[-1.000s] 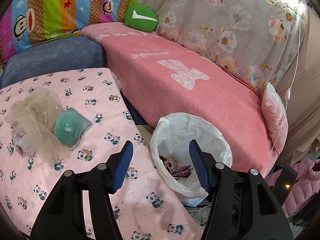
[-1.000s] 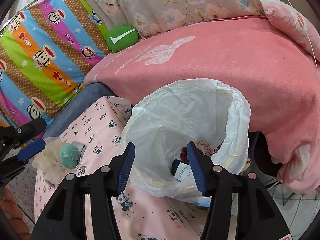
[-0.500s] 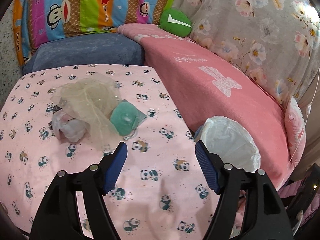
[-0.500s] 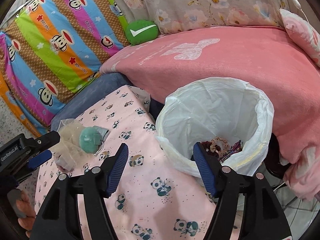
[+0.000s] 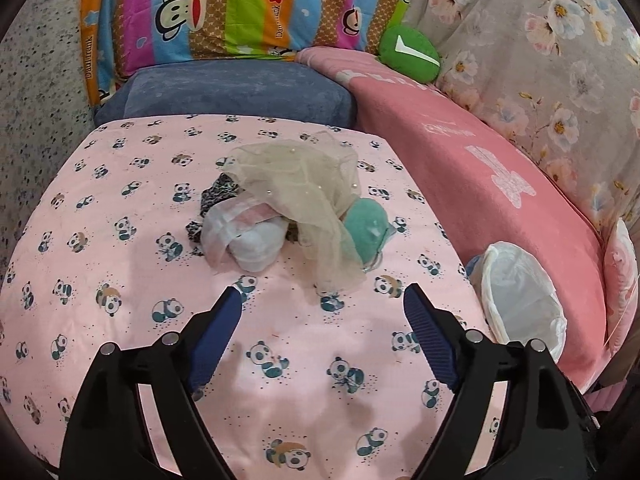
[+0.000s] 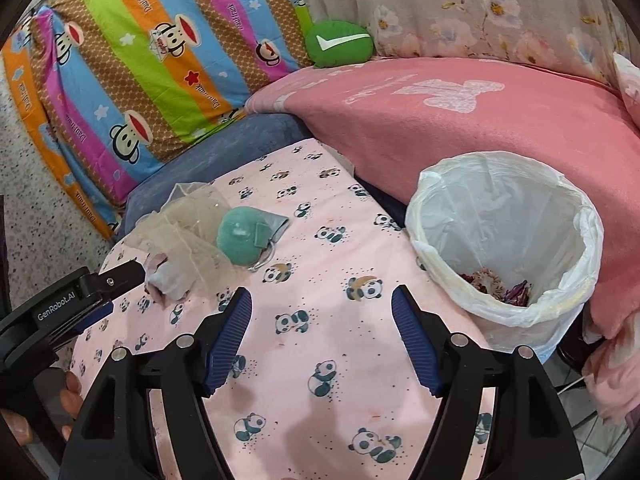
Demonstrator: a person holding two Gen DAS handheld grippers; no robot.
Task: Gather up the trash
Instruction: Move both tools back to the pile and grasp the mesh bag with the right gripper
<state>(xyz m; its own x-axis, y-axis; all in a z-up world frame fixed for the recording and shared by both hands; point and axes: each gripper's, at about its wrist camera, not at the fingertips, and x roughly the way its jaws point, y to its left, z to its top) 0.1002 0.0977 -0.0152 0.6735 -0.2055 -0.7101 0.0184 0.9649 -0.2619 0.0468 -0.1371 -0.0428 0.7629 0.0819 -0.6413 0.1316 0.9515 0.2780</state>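
Note:
A heap of trash lies on the panda-print table (image 5: 120, 200): a beige mesh cloth (image 5: 296, 184), a green round mask (image 5: 366, 228), a white wrapped bundle (image 5: 248, 240) and a dark patterned scrap (image 5: 218, 196). My left gripper (image 5: 322, 312) is open and empty, just short of the heap. The white-lined bin (image 6: 508, 236) stands off the table's right edge with some scraps inside; it also shows in the left wrist view (image 5: 516, 304). My right gripper (image 6: 320, 320) is open and empty above the table, between the mask (image 6: 240, 236) and the bin. The left gripper's finger (image 6: 116, 276) touches the heap's left side.
A pink blanket (image 5: 480, 168) covers the sofa behind the bin. A blue cushion (image 5: 236, 92), a striped monkey-print pillow (image 5: 240, 4), a green pillow (image 5: 408, 54) and floral cloth (image 5: 540, 40) lie beyond the table. Speckled floor (image 5: 36, 80) is at the left.
Both grippers have swung left from over the bin toward the trash heap on the table. The heap now sits centred ahead of my left gripper. Both stay open.

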